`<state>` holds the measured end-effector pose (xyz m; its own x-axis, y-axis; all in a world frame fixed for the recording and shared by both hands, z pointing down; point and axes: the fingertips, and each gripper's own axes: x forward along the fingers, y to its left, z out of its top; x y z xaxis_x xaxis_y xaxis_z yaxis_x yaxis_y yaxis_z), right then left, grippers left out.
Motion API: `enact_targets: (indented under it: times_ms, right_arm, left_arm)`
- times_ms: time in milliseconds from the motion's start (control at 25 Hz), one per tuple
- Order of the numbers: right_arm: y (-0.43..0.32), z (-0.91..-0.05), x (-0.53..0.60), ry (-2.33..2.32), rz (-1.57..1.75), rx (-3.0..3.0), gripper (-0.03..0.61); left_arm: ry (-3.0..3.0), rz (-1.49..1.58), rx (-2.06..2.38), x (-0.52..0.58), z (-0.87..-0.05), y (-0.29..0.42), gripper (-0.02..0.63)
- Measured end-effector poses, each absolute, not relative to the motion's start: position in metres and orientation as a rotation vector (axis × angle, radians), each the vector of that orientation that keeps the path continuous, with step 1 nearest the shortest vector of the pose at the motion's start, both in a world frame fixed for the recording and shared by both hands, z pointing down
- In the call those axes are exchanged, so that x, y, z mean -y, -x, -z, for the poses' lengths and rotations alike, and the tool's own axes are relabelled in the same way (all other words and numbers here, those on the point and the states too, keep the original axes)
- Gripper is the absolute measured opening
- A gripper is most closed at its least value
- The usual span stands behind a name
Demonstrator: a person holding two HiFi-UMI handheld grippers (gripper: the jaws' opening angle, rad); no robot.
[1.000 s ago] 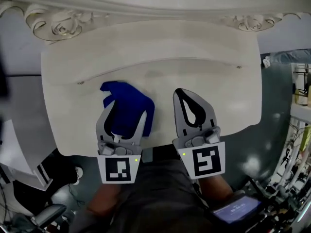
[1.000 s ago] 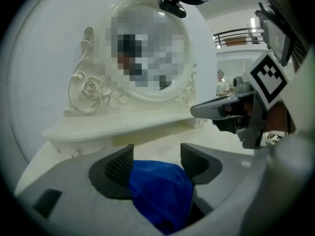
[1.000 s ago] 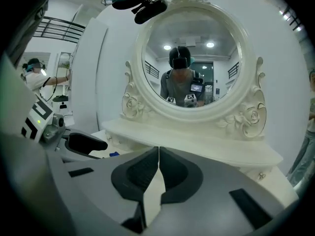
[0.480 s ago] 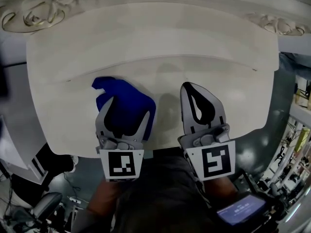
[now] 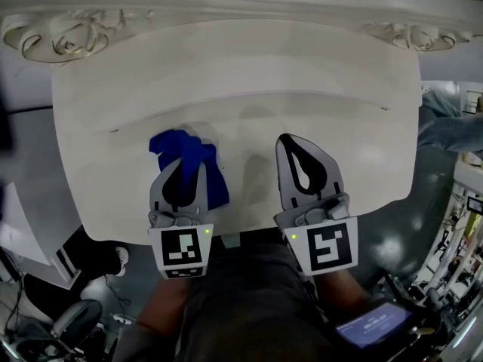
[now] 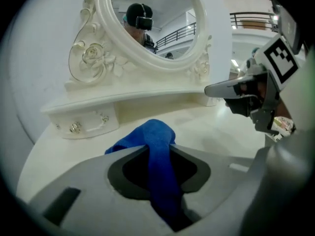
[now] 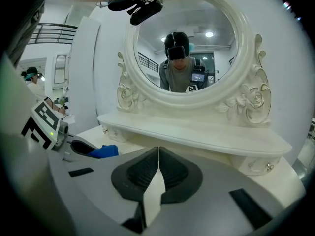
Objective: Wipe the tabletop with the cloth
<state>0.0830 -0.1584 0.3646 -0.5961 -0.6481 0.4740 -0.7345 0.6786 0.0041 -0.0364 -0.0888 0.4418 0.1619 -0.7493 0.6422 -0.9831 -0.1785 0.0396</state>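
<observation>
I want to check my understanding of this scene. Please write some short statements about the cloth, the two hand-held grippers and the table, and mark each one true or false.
1. The left hand-held gripper is shut on the cloth. True. Its jaws have just been closing, and the cloth is between them.
2. The right hand-held gripper also holds a cloth. False. Its jaws are together with nothing between them.
3. The cloth is red. False. It is blue.
4. A mirror stands at the back of the table. True.
5. The cloth lies in front of the right hand-held gripper. False. It is in front of the left one.
</observation>
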Motion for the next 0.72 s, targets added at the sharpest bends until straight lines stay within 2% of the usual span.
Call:
enact_targets:
  times_ms: [400,720]
  right_arm:
    - [-0.09,-0.294,0.16,-1.149,-0.182,2.551,0.014]
    - [-0.121,-0.232,0.204,-1.208,-0.115,2.613,0.014]
  left_arm:
    - [-2.132,-0.509,1.719,0.117,-0.328,0.015,0.098]
    - [-2.196,-0.414,1.749,0.186,-0.255,-0.021,0.094]
